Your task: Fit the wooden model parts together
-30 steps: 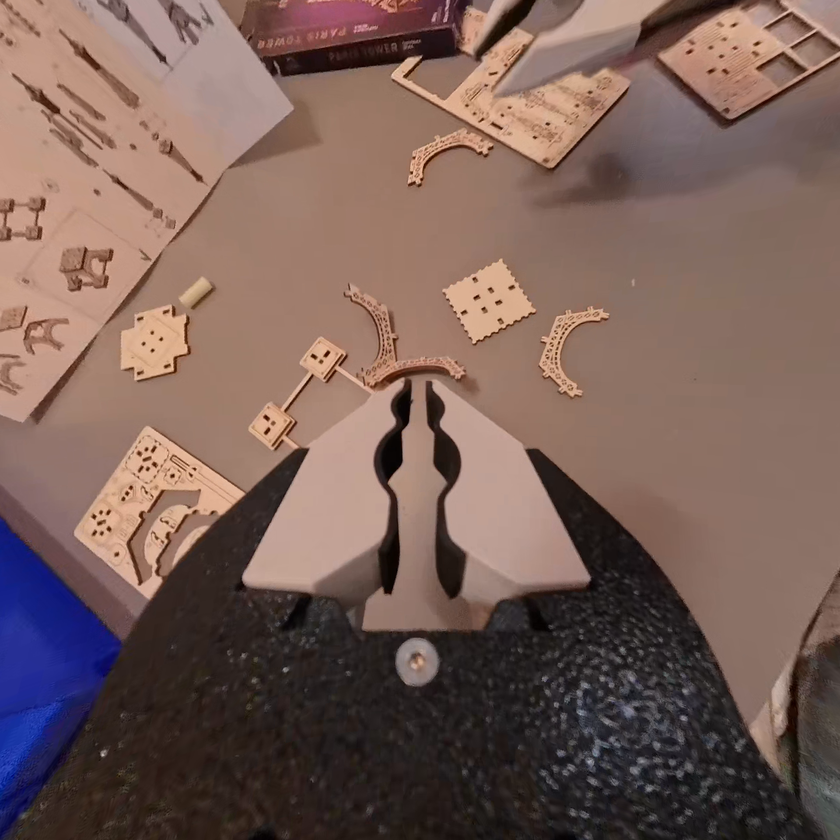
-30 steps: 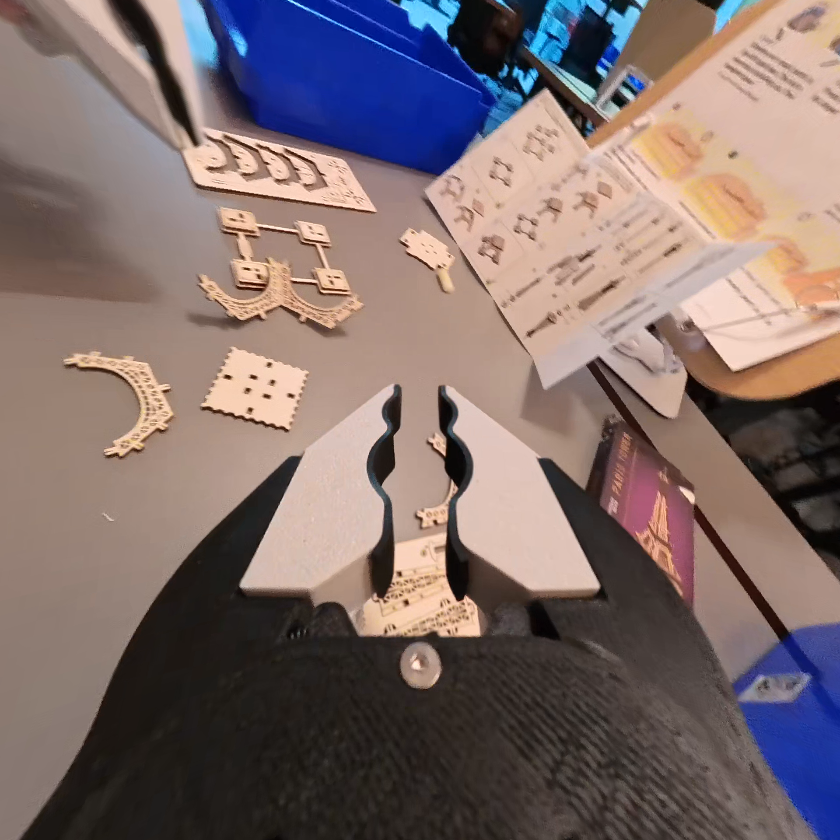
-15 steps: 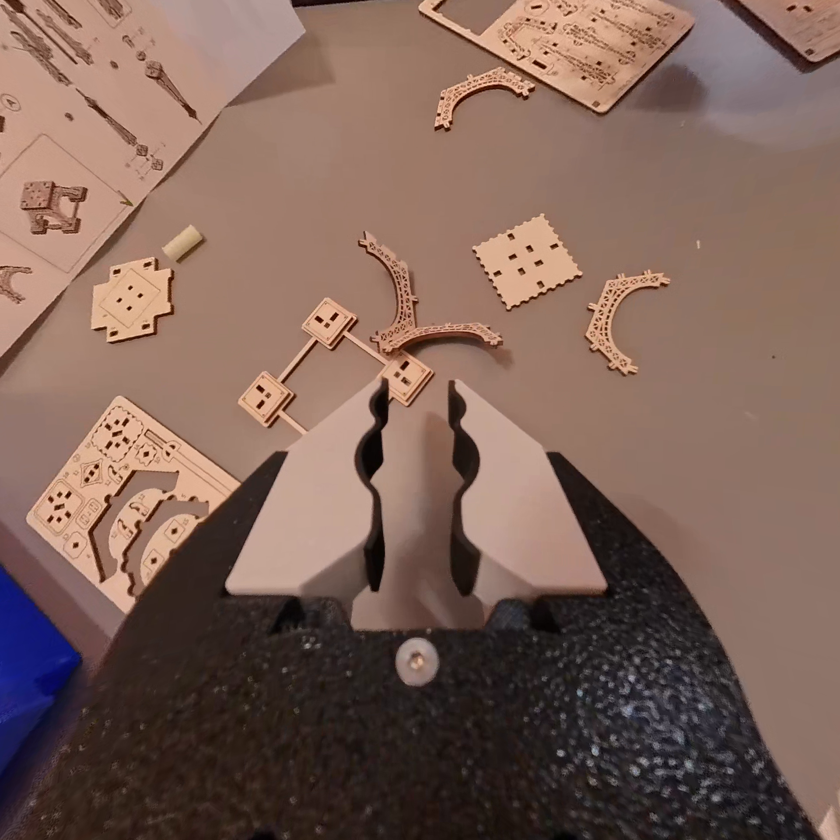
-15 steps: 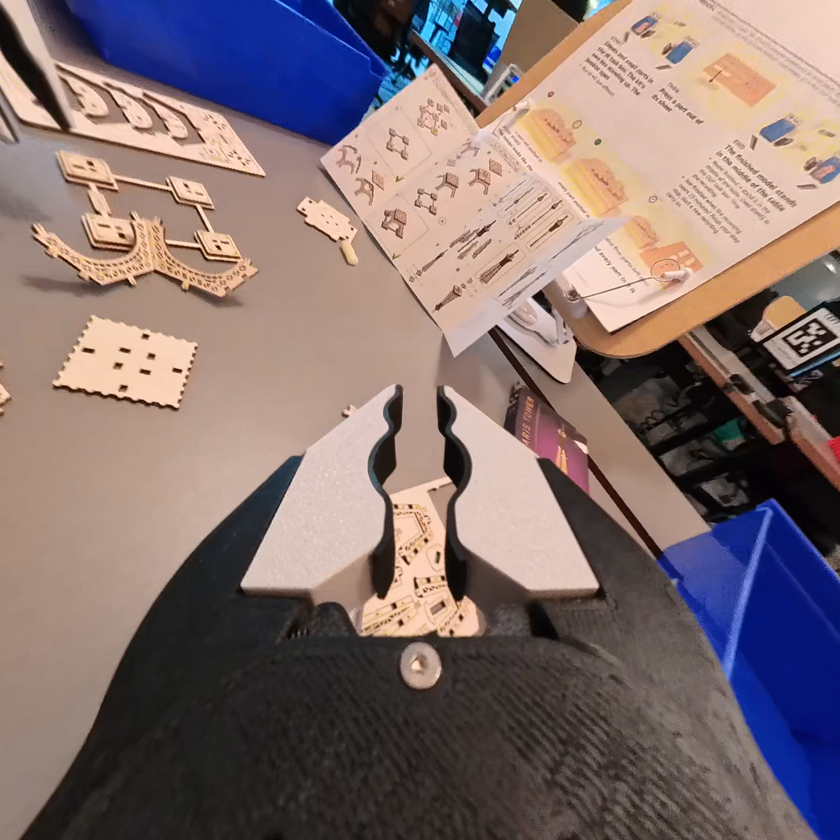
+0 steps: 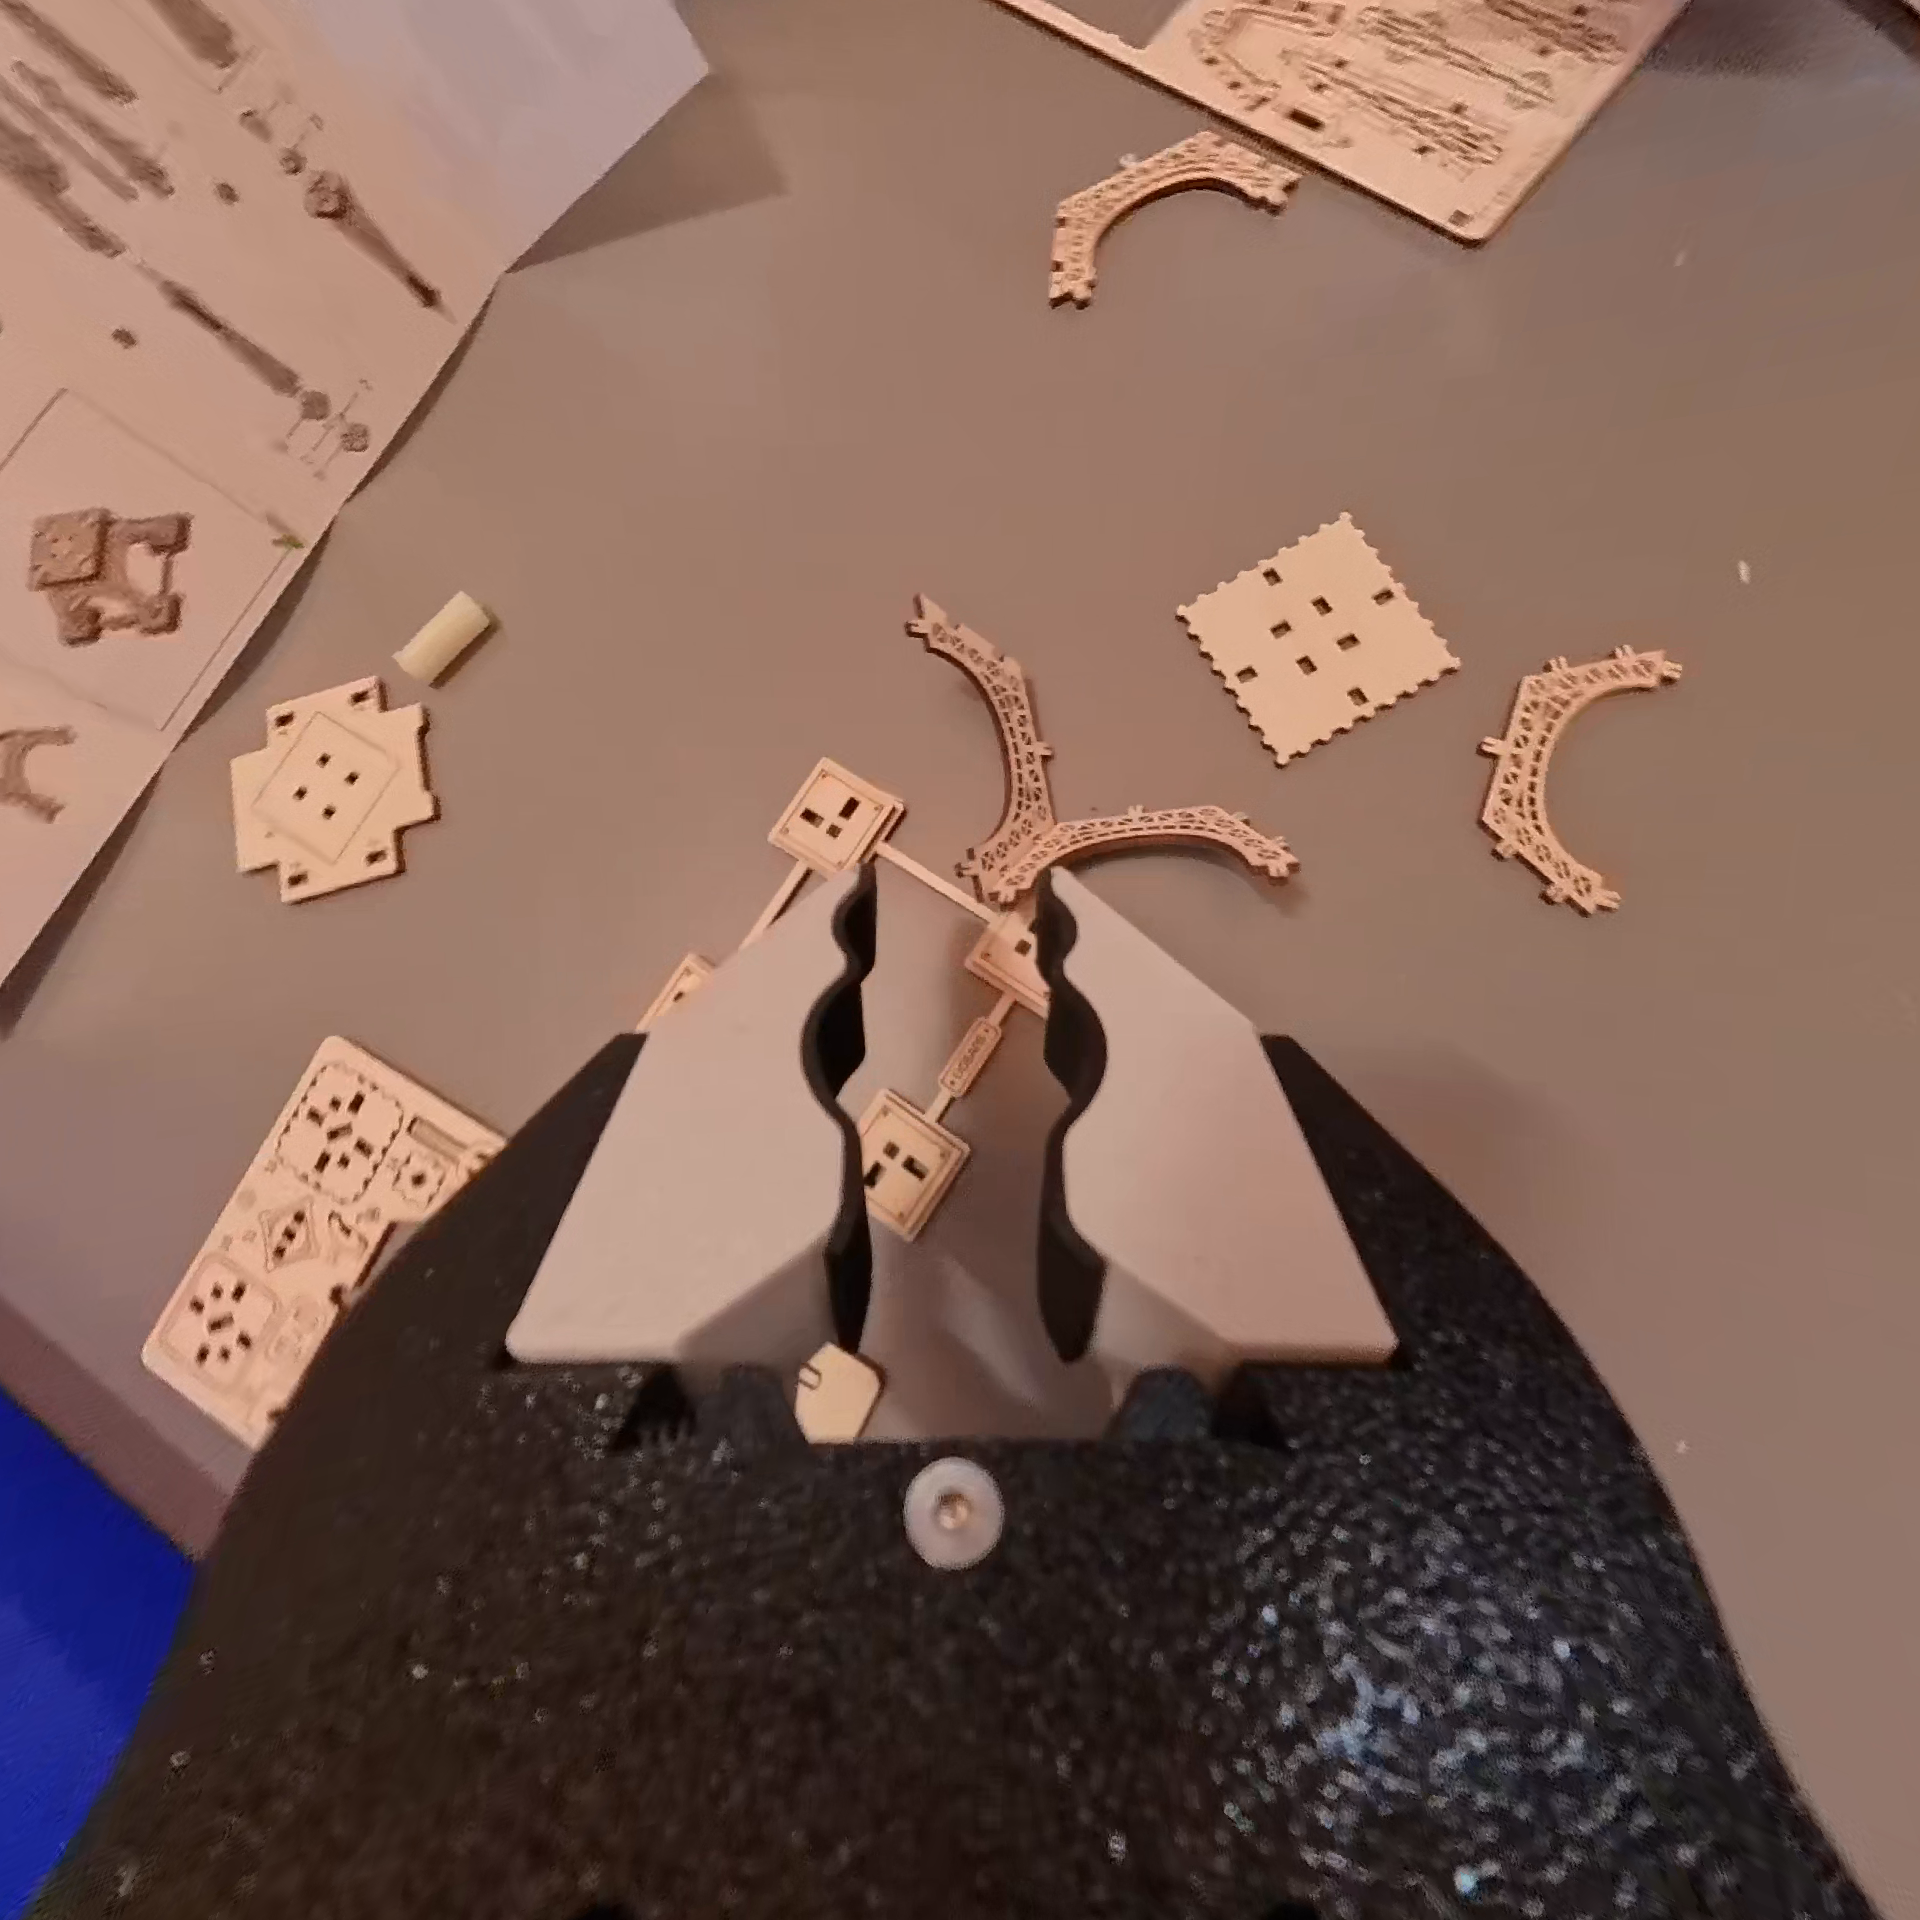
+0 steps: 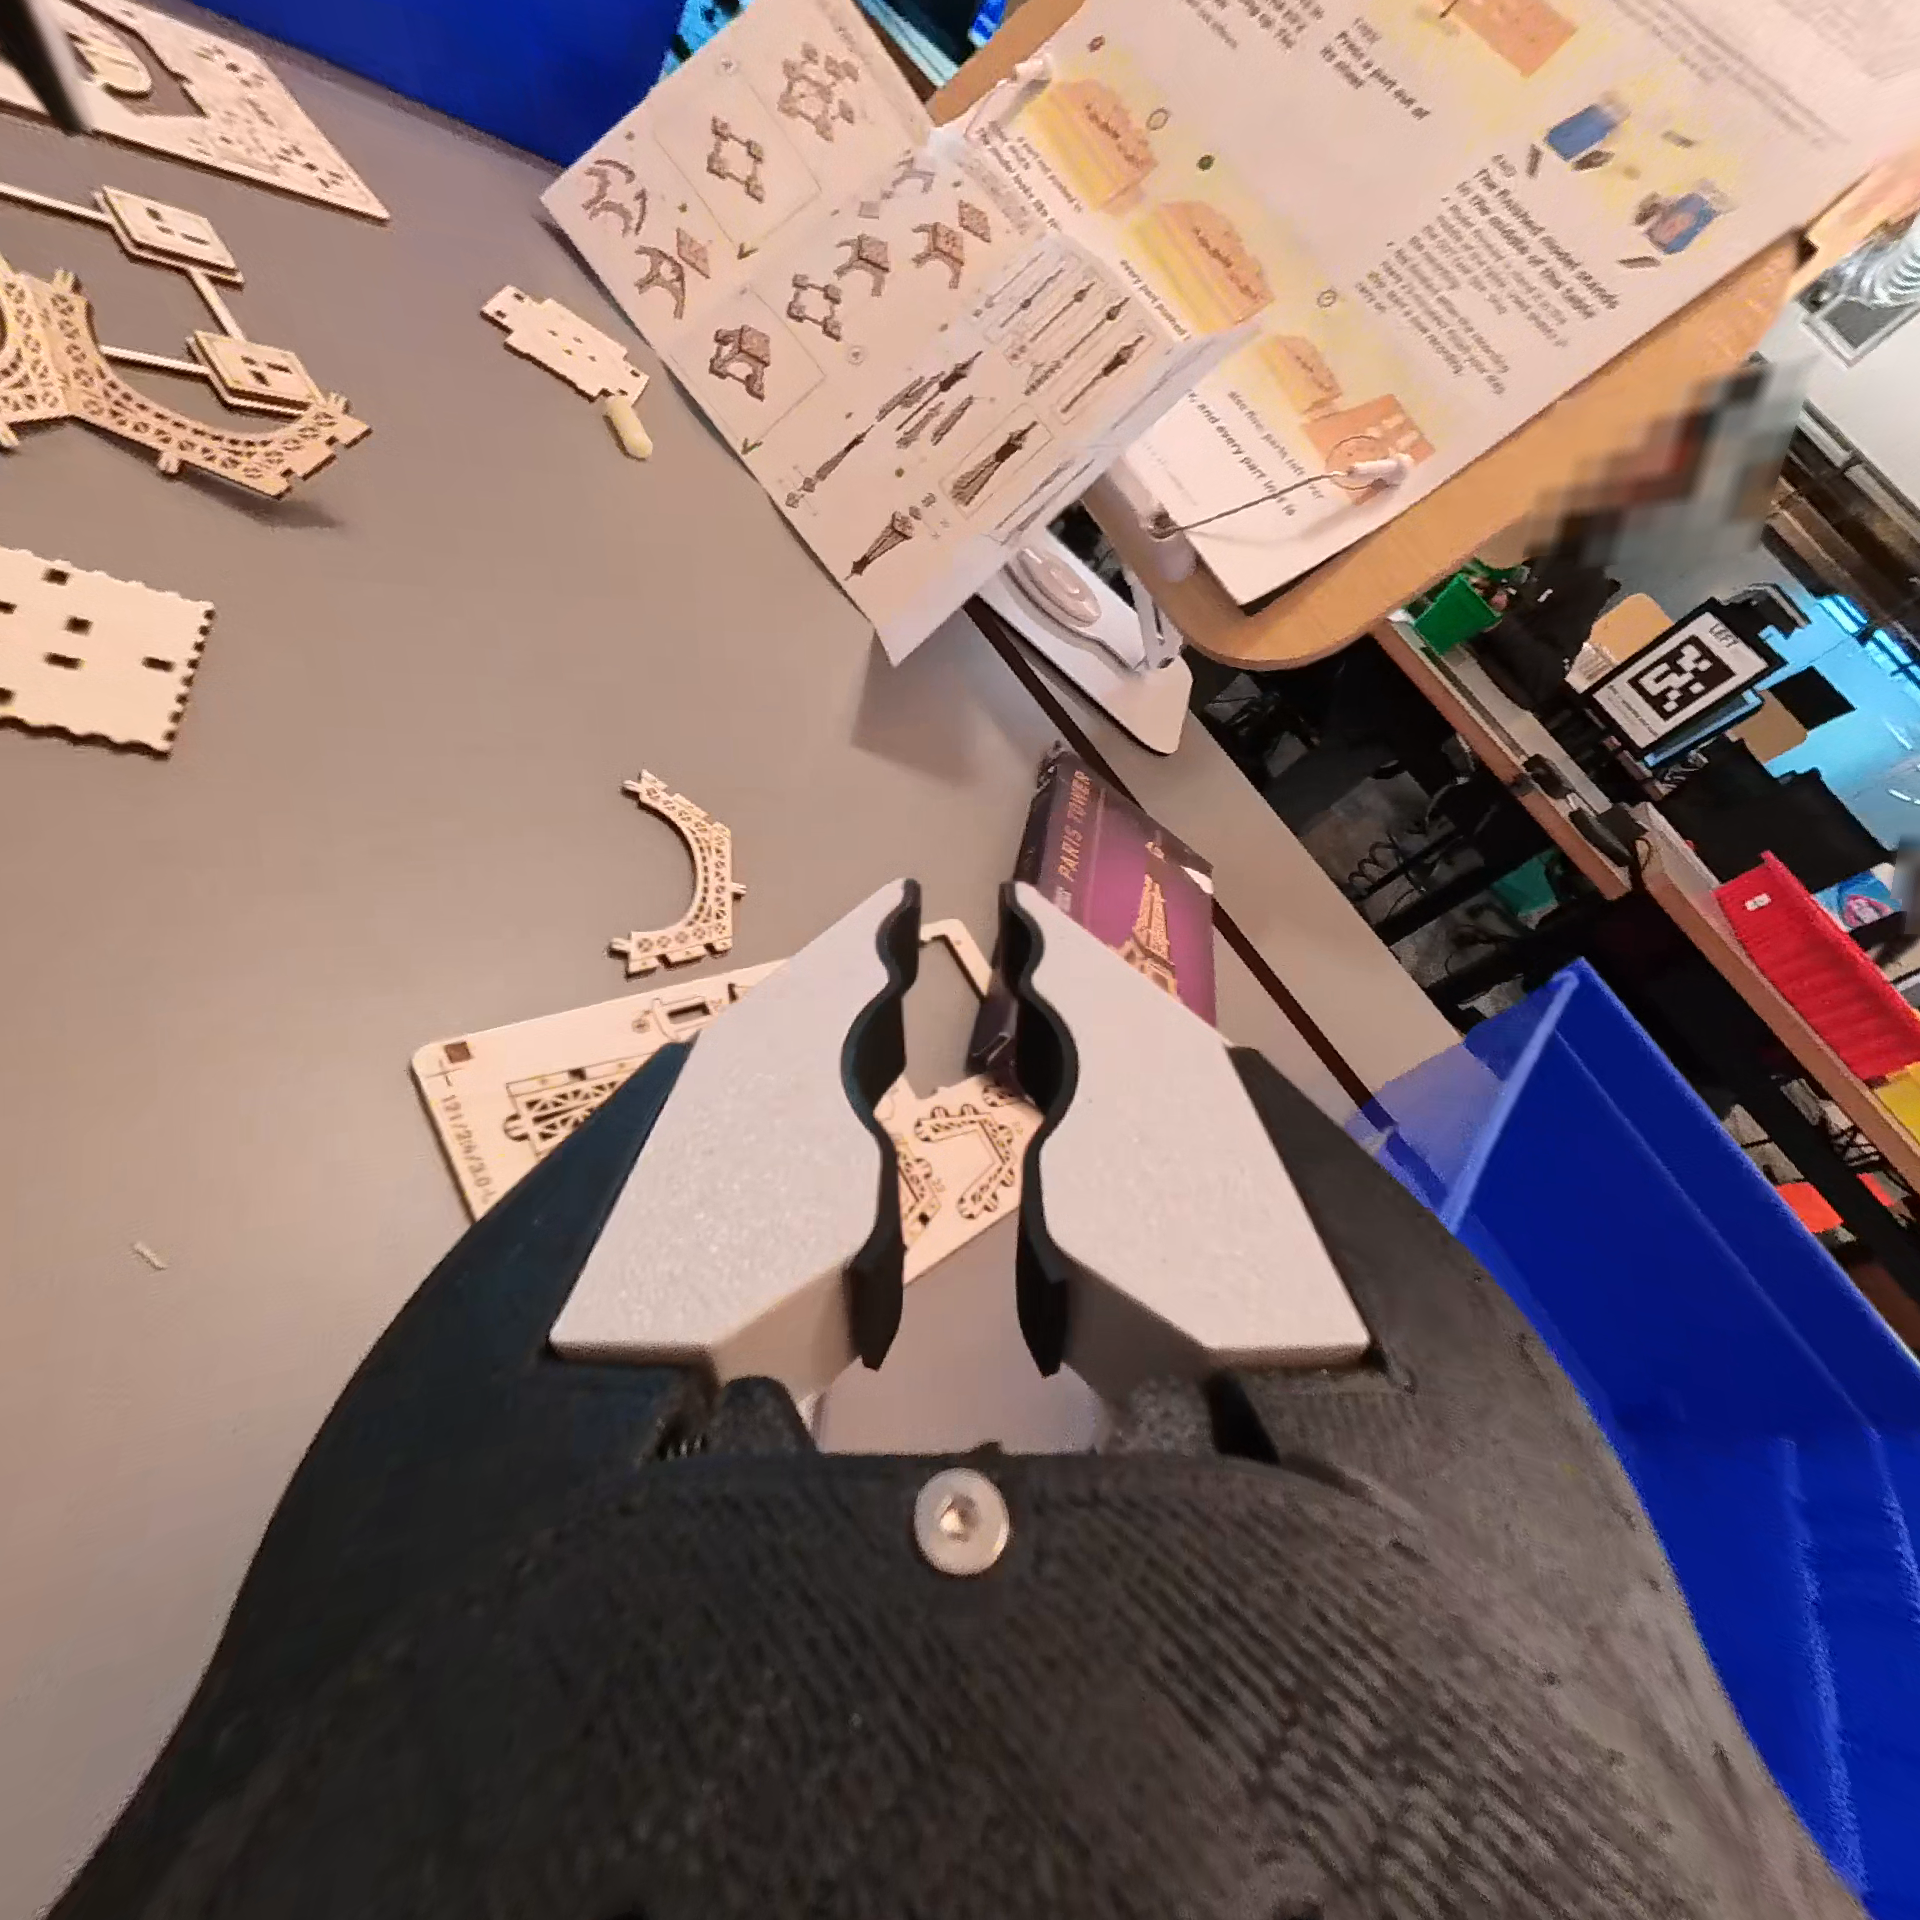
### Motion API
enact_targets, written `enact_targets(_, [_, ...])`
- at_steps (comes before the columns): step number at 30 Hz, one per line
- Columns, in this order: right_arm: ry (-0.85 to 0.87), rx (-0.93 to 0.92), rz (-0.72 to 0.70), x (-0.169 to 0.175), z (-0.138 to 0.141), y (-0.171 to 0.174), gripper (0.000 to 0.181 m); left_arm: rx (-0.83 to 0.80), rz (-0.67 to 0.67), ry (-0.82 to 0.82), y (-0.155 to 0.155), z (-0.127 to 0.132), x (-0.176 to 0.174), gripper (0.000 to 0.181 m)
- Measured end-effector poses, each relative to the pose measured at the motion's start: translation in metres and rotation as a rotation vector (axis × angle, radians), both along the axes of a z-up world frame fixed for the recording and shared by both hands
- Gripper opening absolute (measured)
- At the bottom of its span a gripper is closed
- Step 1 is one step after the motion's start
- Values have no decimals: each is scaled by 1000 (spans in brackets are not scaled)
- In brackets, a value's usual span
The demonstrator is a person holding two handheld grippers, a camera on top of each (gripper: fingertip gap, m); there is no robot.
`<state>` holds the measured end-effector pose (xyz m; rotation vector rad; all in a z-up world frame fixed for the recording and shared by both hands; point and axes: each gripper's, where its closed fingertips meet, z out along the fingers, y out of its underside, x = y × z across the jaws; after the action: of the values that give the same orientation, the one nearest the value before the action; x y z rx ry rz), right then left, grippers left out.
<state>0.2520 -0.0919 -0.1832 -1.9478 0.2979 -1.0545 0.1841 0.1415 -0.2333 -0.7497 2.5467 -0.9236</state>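
My left gripper (image 5: 956, 894) is open and empty, low over a wooden frame of square feet (image 5: 909, 1164) joined by thin bars. Two lattice arches (image 5: 1148, 831) joined at one end stand just beyond its tips. A square slotted plate (image 5: 1317, 639) and a loose arch (image 5: 1558, 769) lie to the right. My right gripper (image 6: 958, 904) is open with a narrow gap and empty, over a part sheet (image 6: 540, 1091). Another loose arch (image 6: 691, 883) lies just left of its tips. The joined arches (image 6: 125, 405) and the square plate (image 6: 83, 665) show at far left.
A cross-shaped plate (image 5: 330, 790), a small cream cylinder (image 5: 447, 636) and instruction sheets (image 5: 156, 312) lie at left. Part sheets sit at lower left (image 5: 312, 1226) and top right (image 5: 1403, 94). A purple box (image 6: 1132, 894) and blue bin (image 6: 1662, 1195) stand by the table's right edge. The gap from one gripper's tips to the other's is roughly 25 centimetres. From my right tips it is roughly 9 centimetres to the loose arch (image 6: 691, 883); from my left, 20 centimetres. Look for it in the left wrist view (image 5: 1150, 181) too. The square slotted plate (image 5: 1317, 639) lies around 9 centimetres away from my left fingertips.
My left gripper has opened wider and moved forward over the foot frame. My right gripper has swung right, away from the joined arches, toward the part sheet and the purple box.
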Motion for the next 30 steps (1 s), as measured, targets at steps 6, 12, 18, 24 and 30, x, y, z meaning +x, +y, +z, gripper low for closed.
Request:
enact_targets(6, [50,-27,124,-17,-12,30,14,107,-280,35,-1,-17,-4,54])
enact_targets(12, [84,-64,204,-30,-23,51,14,111,-374,32,-14,-27,-2,43])
enact_targets(18, [98,-45,242,-35,-23,61,15,107,-371,53,-20,-33,-3,24])
enact_targets(24, [116,-58,289,-42,-26,69,17,58,-361,-28,-30,-19,-1,15])
enact_targets(30, [76,-22,418,-63,-18,89,32,-145,-363,24,-58,5,-13,15])
